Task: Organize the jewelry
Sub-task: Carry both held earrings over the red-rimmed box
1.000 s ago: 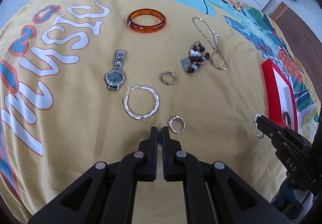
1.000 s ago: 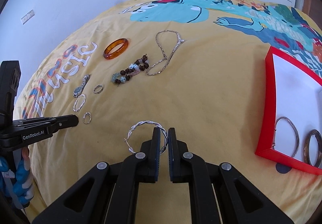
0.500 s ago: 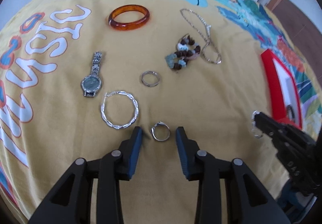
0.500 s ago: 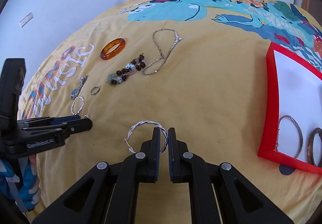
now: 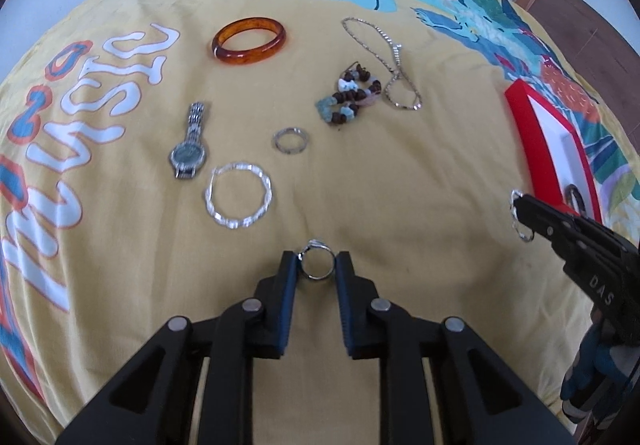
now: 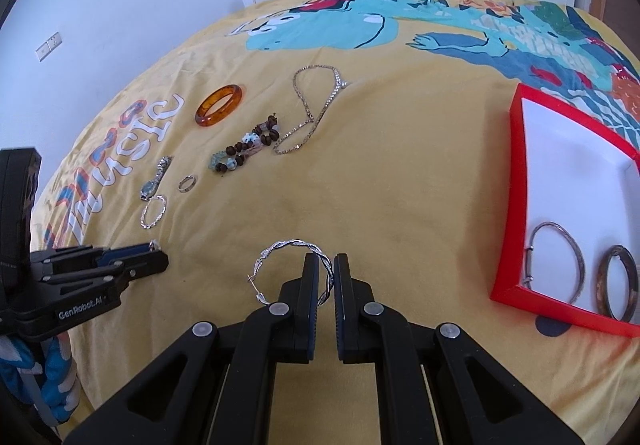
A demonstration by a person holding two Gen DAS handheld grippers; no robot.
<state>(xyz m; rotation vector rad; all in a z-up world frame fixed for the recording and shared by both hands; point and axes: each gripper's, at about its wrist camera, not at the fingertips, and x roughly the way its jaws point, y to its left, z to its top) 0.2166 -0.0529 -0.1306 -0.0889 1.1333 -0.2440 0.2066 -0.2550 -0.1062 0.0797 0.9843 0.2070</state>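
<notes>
My left gripper (image 5: 316, 259) is open with its jaws on either side of a small silver ring (image 5: 317, 264) lying on the yellow bedspread. My right gripper (image 6: 325, 263) is shut on a twisted silver hoop earring (image 6: 280, 251), held just above the bedspread; it also shows at the right of the left wrist view (image 5: 519, 219). A red tray (image 6: 516, 201) with a white floor at the right holds two bangles (image 6: 558, 259).
On the bedspread lie an amber bangle (image 5: 249, 41), a watch (image 5: 189, 149), a second twisted hoop (image 5: 238, 195), a plain ring (image 5: 291, 140), a bead bracelet (image 5: 348, 95) and a silver chain (image 5: 394, 63). Wardrobes and a door stand beyond the bed.
My left gripper opened, moved forward and brought its jaws around the small ring. My right gripper kept hold of the hoop earring and barely moved.
</notes>
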